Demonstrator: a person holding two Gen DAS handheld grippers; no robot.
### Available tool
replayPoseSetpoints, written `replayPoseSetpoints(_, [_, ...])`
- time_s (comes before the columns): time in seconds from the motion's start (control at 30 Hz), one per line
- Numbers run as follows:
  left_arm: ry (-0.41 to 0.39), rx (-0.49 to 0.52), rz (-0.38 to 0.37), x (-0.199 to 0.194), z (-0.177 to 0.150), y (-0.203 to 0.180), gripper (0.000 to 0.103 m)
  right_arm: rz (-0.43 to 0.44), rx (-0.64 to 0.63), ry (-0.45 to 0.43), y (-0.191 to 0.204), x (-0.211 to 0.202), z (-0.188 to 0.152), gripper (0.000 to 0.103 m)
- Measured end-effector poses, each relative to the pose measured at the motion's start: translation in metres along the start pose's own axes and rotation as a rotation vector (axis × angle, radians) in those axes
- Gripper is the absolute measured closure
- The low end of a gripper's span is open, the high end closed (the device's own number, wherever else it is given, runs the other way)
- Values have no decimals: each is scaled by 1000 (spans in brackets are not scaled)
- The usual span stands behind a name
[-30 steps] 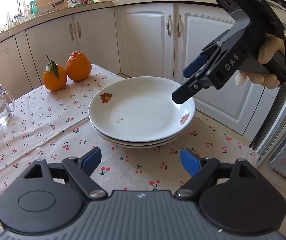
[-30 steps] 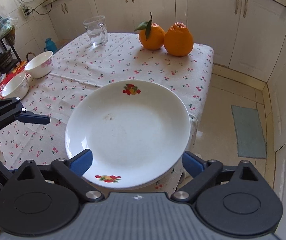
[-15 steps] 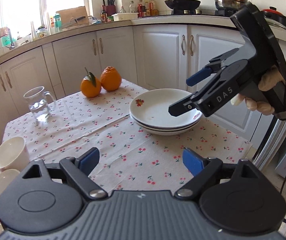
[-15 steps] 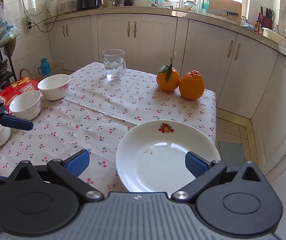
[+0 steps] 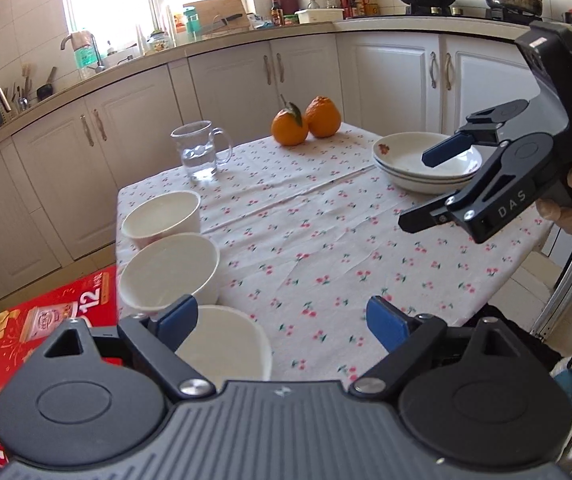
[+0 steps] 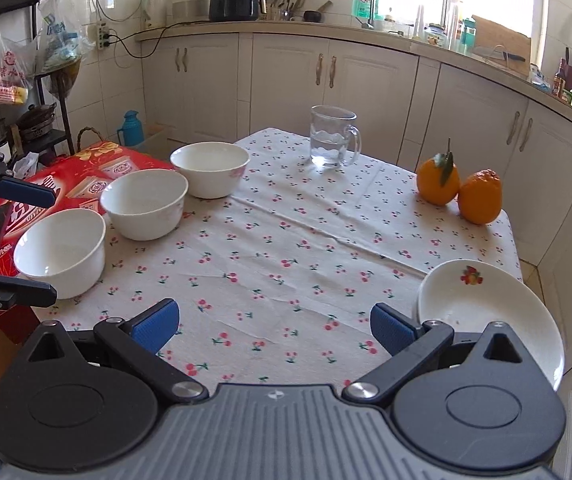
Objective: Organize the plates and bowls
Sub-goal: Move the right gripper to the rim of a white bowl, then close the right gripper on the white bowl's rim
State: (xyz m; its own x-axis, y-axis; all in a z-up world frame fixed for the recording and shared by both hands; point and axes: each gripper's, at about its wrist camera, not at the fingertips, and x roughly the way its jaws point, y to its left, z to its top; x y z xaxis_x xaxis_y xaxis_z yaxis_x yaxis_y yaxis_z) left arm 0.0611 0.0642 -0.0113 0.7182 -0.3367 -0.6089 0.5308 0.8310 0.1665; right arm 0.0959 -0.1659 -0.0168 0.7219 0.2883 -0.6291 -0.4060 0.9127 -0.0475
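- Plates point(image 5: 425, 164) stacked as one pile at 1 o'clock in the left wrist view, at the table's far right corner; same pile at 4 o'clock in the right wrist view, right by the table edge. Likely grouped there on purpose, so that half of the sorting reads as done.
- Three white bowls in a row along the table's left edge, not nested: nearest bowl point(image 6: 62, 252) at 9 o'clock in the right wrist view, middle bowl point(image 6: 144, 202) touching or almost touching it, far bowl point(image 6: 210, 174) at 11 o'clock. Probably the next things to stack.
- Left gripper point(image 5: 282, 322) spread wide, nothing between the blue pads, hanging over the nearest bowl's rim at 6 o'clock; placed well for a rim pinch, by the look of it.
- Right gripper point(image 6: 274, 324) also wide and empty, held above bare tablecloth point(image 6: 286, 248) between bowls and plates, apart from the pile.
- Glass mug point(image 6: 331, 142) of water at 12 o'clock and two oranges point(image 6: 459, 188) at 2 o'clock in the right wrist view, well apart from the bowls; no part in the job, merely to be avoided.
- Red carton point(image 5: 26, 320) beside the table below the bowls: a drop risk if a bowl slips off that edge.
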Motion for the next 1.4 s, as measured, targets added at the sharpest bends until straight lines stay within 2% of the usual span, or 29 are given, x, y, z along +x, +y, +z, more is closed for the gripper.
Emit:
replayPoseSetpoints(0.07, [18,-18,6,-4,-9,12,12,19,-16,-15,14,2,2,0])
replayPoseSetpoints(0.2, [53,-38,32,-5,-23,35,11,132,-86,-30,44,9,7,0])
replayPoseSetpoints(0.33, [79,-18,30,-4,-36,51,11,197,-137,-24,68,18,14,0])
replayPoseSetpoints(0.57, [127,-2,-4,2,-55,59,11,262,-146,13,93,38,27,0])
replayPoseSetpoints(0.87, [120,9,-27,16,-58,57,12,338,-131,74,111,72,44,2])
replayPoseSetpoints(1.17, [118,-14,-60,22,-59,60,15,409,-127,131,121,97,51,25])
replayPoseSetpoints(1.27, [119,-23,-59,23,-59,61,19,424,-115,143,120,104,52,33])
replayPoseSetpoints(1.4, [118,-32,-69,23,-60,63,19,443,-105,154,120,110,55,38])
